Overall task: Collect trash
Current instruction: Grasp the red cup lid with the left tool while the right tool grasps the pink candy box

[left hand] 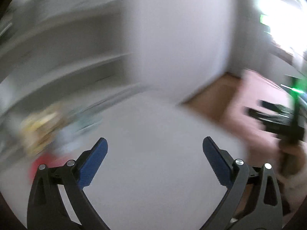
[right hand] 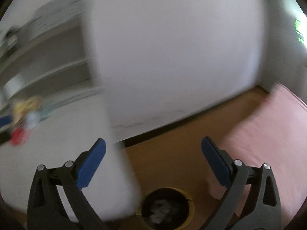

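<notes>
Both views are smeared by motion. My left gripper (left hand: 155, 143) stands open over the white tabletop (left hand: 153, 134), nothing between its blue pads. A blurred cluster of trash lies at the table's left: something yellow (left hand: 41, 122), something red (left hand: 41, 163) and a pale piece (left hand: 65, 136). My right gripper (right hand: 153, 143) is open and empty above the table's edge and the wooden floor (right hand: 172, 153). Below it stands a round bin (right hand: 166, 207) with a yellow rim, dark inside, holding whitish crumpled stuff. The same trash cluster (right hand: 26, 115) shows at the left in the right wrist view. The other gripper (left hand: 278, 118) appears dark at the right.
A white wall (right hand: 172, 48) stands behind the table. Grey shelves (left hand: 67, 48) run along the left. A pink-covered bed or sofa (right hand: 268, 134) lies at the right, beside the floor strip. A bright window (left hand: 278, 9) glares at the upper right.
</notes>
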`<state>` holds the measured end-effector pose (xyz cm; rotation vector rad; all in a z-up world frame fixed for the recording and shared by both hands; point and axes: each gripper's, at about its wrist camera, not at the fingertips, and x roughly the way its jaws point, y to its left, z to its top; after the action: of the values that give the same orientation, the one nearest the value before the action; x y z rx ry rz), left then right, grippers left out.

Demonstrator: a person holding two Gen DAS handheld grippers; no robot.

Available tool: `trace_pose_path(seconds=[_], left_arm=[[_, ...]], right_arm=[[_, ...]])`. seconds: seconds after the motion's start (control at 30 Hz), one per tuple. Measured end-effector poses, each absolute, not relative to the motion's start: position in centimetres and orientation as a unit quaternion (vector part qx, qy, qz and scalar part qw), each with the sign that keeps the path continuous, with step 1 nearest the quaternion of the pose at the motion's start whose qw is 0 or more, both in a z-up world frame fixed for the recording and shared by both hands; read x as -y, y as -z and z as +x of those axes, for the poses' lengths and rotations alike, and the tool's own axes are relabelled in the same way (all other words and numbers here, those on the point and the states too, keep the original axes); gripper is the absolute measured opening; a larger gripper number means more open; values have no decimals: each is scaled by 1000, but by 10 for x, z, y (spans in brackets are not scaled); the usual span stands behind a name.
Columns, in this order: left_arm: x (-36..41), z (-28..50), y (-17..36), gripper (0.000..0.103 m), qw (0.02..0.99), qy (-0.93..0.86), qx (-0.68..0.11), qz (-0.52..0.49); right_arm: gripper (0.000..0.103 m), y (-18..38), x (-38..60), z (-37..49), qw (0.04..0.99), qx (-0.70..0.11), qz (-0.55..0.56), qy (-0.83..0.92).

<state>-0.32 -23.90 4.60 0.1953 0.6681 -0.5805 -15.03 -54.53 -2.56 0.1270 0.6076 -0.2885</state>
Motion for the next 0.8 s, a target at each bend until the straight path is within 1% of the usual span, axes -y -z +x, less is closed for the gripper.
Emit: trace_pose_path(seconds=[0.1, 0.17, 0.23, 0.33, 0.47, 0.53, 0.6, 0.7, 0.8], left_arm=[[145, 38, -23, 96, 915, 150, -368, 66], [100, 52, -9, 96, 911, 116, -395, 36], [73, 62, 0, 96, 904, 104, -413, 30], [57, 62, 6, 96, 899, 105, -424, 43], [39, 68, 8, 96, 897, 110, -425, 42], [28, 59, 1, 96, 900, 98, -424, 38], [12, 65, 5, 96, 899, 94, -426, 34], [4, 76, 6, 96, 897, 102, -430, 28], [18, 89, 11, 96, 893, 116, -433, 34]], right_arm=[[96, 27, 476, -99, 944, -325, 37, 35], [96, 32, 429, -70, 938, -343, 24, -32], [96, 40, 375, -37, 922, -371, -3, -110], [96, 54, 312, 3, 900, -410, -57, -139], [96, 61, 269, 43, 887, -434, -53, -151], [96, 68, 250, 52, 882, -442, -61, -154], [96, 78, 223, 64, 874, -450, -80, -163], [96, 93, 206, 73, 871, -458, -112, -140], [96, 96, 217, 79, 875, -459, -89, -122]])
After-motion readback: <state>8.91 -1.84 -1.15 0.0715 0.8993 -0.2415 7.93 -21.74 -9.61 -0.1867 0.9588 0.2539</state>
